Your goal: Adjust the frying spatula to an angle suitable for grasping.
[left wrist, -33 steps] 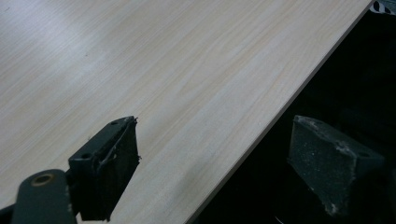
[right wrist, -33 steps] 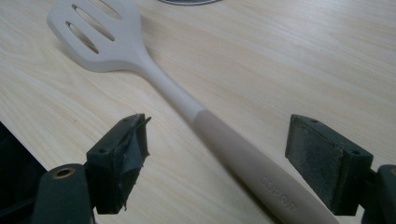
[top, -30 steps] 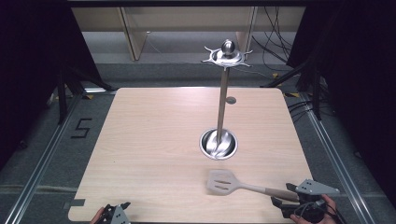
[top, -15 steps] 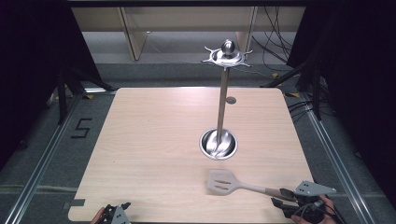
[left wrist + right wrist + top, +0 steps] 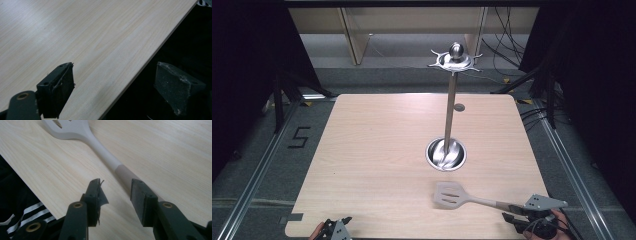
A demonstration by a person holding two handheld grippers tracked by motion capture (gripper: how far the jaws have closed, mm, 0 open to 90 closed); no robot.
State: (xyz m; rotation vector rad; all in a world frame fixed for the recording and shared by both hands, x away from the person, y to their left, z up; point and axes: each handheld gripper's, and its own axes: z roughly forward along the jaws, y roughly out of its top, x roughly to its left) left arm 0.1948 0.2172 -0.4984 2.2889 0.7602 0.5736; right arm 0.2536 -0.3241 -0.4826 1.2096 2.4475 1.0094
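The spatula (image 5: pixel 459 196) lies flat on the surface (image 5: pixel 377 150) near its front right corner, blade toward the stand (image 5: pixel 451 90), handle pointing at the right tool (image 5: pixel 522 212). That tool's jaws stand apart. In the right gripper view the handle runs under the right-hand jaw rather than between the two, so the tool (image 5: pixel 115 192) sits a little off line.

The step in hand looks like a grasp on the handle, likely to hang the spatula (image 5: pixel 95 142) on the stand. To do it well, shift the tool sideways until the handle lies centred between the jaws, lower it until the jaw tips almost touch the wood, then close on the handle's darker end part. Closing now would likely push the handle aside.

The left tool (image 5: pixel 337 231) waits at the front left edge, jaws wide apart and holding nothing (image 5: pixel 115 85).
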